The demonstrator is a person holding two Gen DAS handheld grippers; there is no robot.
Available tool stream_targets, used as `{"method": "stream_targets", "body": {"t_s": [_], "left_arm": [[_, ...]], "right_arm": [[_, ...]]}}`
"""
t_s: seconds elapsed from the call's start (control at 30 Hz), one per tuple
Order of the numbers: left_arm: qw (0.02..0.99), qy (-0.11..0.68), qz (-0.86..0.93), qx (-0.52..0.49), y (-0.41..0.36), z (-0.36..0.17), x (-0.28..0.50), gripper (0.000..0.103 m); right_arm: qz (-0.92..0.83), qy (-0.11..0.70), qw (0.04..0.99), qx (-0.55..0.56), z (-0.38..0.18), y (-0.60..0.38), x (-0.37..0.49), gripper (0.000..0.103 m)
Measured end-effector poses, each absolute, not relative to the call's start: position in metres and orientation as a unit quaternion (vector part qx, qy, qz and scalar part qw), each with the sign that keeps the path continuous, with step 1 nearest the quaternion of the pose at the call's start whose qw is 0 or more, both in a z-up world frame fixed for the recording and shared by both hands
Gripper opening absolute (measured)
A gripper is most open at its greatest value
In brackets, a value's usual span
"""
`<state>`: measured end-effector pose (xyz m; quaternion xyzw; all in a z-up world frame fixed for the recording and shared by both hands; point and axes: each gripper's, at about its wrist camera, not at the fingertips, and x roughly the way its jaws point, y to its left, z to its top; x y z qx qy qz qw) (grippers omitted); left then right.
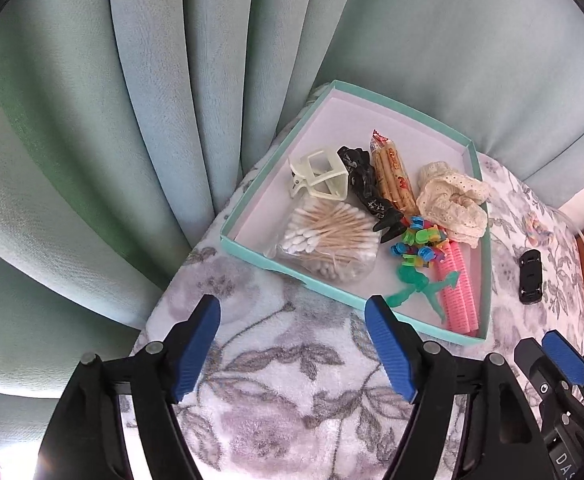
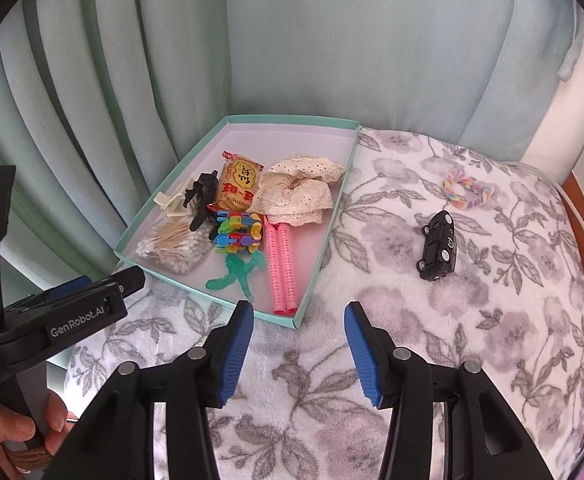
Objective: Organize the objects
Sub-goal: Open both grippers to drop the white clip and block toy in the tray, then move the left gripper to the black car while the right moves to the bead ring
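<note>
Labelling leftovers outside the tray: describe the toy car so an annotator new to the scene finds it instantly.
Start at the teal tray on the floral blanket, then look right of it, outside its wall. The toy car lies there alone: small, glossy black, with wheels, unlike the pastel braided hair tie beyond it.

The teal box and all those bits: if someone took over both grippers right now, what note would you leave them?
Left gripper: open, empty, hovering before the teal box.
Right gripper: open, empty, near the box's front corner.
Done: cotton swabs, snack pack, lace scrunchie, pink rollers, hair clips and small toys lie in the box.
Left: black toy car and pastel scrunchie lie on the floral blanket, to the box's right.
</note>
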<state>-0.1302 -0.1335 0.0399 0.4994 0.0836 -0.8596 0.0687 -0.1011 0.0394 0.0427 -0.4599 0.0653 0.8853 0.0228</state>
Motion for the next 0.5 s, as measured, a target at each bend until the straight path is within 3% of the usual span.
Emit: {"method": "stream_targets", "body": {"t_s": [0.07, 0.17, 0.23, 0.5], "left_arm": [[0.071, 0.078, -0.862, 0.496, -0.133, 0.041, -0.129, 0.082], [0.07, 0.079, -0.864, 0.493, -0.133, 0.043, -0.128, 0.084], [0.073, 0.079, -0.865, 0.49, -0.133, 0.043, -0.128, 0.091], [0.079, 0.079, -0.87, 0.48, -0.134, 0.045, -0.126, 0.091]], "right_arm": [[0.885, 0.069, 0.026, -0.459, 0.042, 0.042, -0.099, 0.069], [0.885, 0.072, 0.03, -0.458, 0.042, 0.045, -0.098, 0.073], [0.886, 0.073, 0.032, -0.457, 0.042, 0.047, -0.097, 0.077], [0.887, 0.084, 0.039, -0.452, 0.042, 0.054, -0.097, 0.093]]}}
